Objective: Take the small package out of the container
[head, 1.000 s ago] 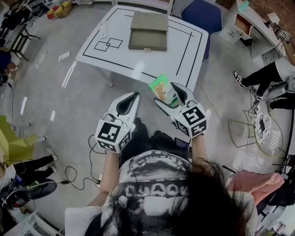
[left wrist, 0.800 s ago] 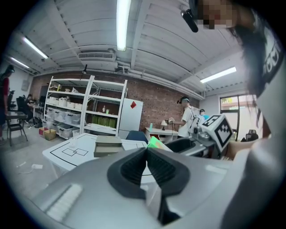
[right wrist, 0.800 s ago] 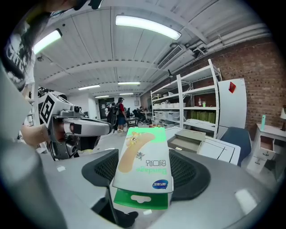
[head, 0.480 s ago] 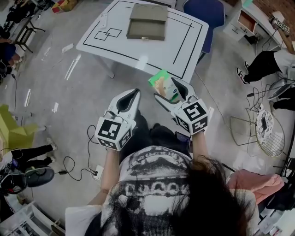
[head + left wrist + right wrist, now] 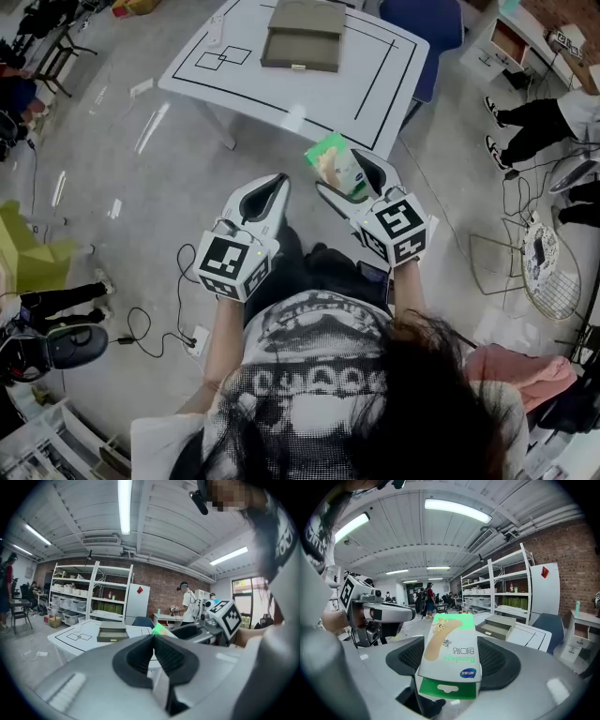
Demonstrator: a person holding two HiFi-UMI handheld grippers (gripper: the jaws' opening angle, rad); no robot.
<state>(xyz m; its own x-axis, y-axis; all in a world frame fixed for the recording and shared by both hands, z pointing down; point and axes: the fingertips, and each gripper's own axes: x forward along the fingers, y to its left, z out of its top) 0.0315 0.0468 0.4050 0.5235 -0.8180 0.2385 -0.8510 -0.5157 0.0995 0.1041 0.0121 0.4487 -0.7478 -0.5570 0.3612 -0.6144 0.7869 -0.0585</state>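
One bandage box (image 5: pixel 451 653) is being pinched by the right gripper (image 5: pixel 345 174); the left gripper (image 5: pixel 278 181) is sitting closed, empty. Any loosening risks dropping the box.

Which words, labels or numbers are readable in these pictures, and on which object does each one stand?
"Bandage": on the white-and-green cardboard package held in the right claw, seen upside down.
Chinese characters just above it: upside down, too unclear to read.
Blue oval logo below: print too small to read.
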